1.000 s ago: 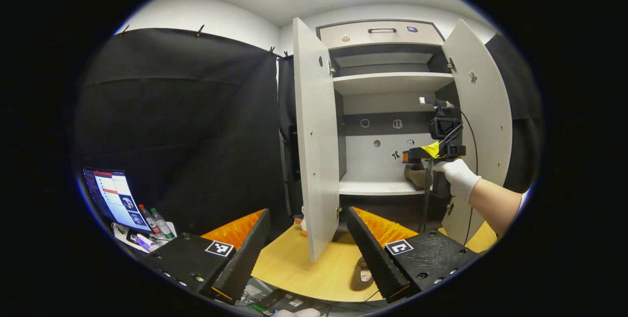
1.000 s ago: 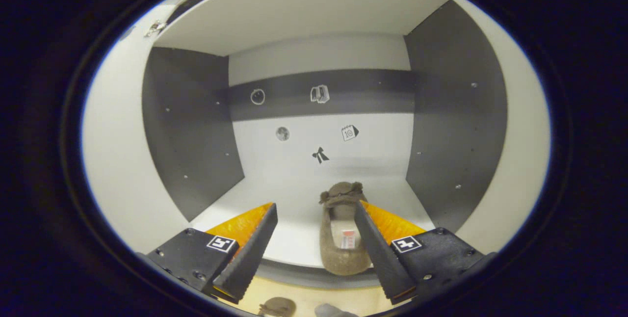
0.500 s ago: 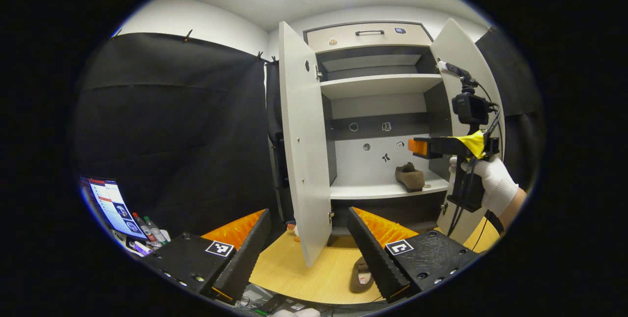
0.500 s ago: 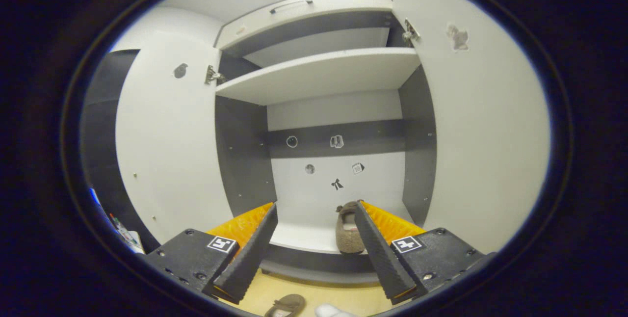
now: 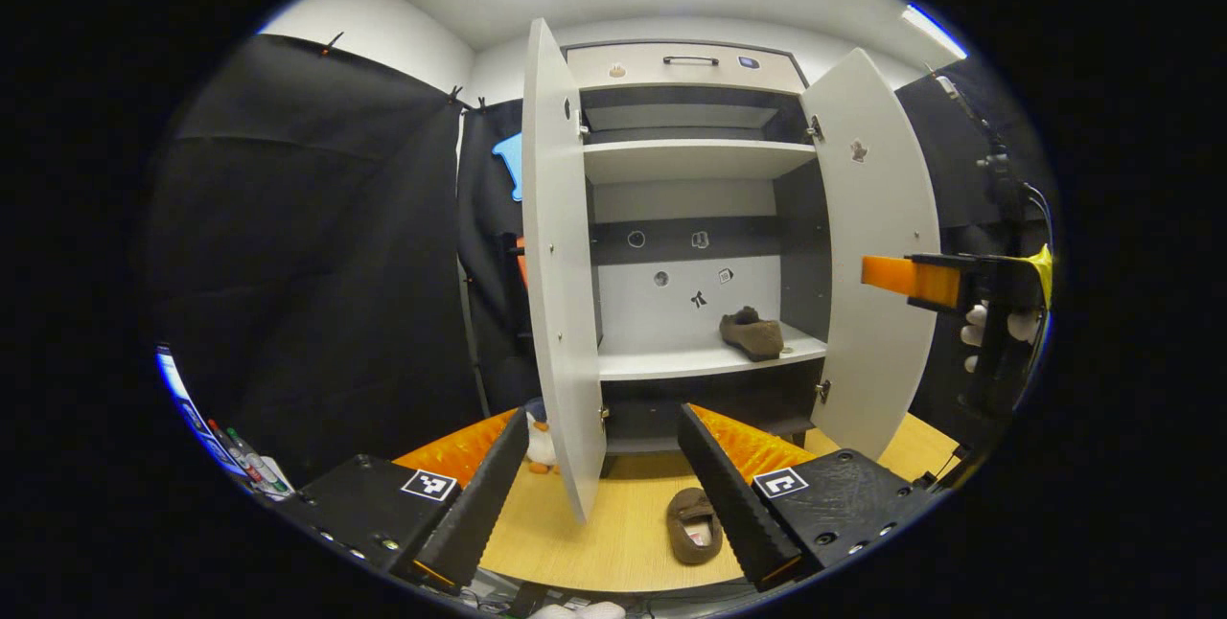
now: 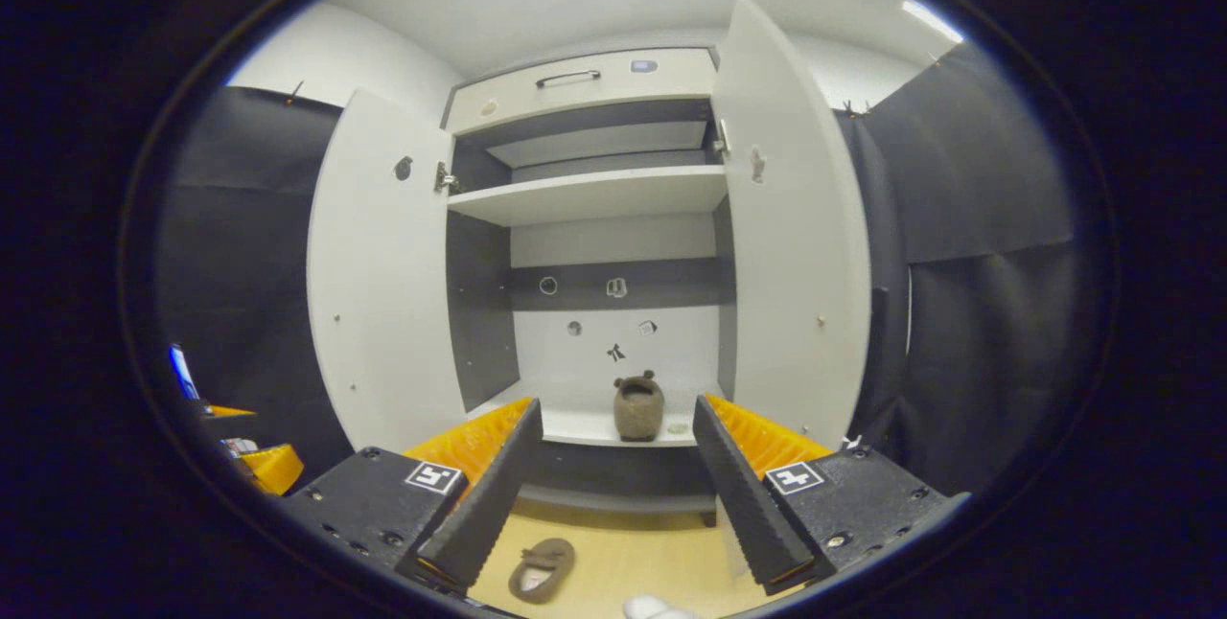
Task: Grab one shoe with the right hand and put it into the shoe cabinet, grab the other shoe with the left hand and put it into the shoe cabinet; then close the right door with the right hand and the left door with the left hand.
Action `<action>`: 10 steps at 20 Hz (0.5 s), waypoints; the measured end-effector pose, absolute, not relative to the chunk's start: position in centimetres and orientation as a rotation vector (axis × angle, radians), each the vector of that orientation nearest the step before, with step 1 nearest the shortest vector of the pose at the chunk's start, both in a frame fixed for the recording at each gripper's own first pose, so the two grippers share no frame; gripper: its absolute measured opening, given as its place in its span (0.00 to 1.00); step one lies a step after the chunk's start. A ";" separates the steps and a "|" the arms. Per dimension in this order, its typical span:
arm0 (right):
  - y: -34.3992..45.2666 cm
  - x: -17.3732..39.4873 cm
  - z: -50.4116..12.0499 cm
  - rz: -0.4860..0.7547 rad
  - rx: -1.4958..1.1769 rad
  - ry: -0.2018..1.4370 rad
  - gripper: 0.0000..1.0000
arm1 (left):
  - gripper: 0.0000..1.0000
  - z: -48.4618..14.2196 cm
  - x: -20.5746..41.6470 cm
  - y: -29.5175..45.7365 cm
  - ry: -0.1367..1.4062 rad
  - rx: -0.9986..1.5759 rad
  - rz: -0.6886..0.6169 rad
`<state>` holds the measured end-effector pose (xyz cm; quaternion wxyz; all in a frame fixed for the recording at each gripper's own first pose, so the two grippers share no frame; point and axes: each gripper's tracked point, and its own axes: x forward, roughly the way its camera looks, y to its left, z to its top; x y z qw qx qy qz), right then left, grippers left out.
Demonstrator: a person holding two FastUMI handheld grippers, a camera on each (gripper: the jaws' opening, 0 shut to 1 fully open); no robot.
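Left gripper view shows the cabinet (image 5: 690, 73) at frame centre with both doors swung wide: the left door (image 5: 556, 255) edge-on, the right door (image 5: 877, 245) right of centre. One shoe (image 5: 752, 332) already lies on the lower shelf (image 5: 671, 362), toward its right side. The other shoe (image 5: 694, 525) sits on the worktop (image 5: 613, 533) at lower centre, just beside the left tool's (image 5: 604, 490) right finger. That tool is released, fingers spread, grasping nothing. In the right gripper view the right tool (image 6: 618, 485) is likewise spread and empty, with the shelved shoe framed between its fingers farther off. So I judge one of four steps done: the second shoe and both doors remain.
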<state>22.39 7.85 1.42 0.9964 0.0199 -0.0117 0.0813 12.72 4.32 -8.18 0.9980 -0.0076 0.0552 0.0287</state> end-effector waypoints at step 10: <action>2.4 14.1 -2.3 -0.040 0.003 0.035 1.00 | 0.96 -15.8 14.5 -0.3 0.217 -0.044 -0.120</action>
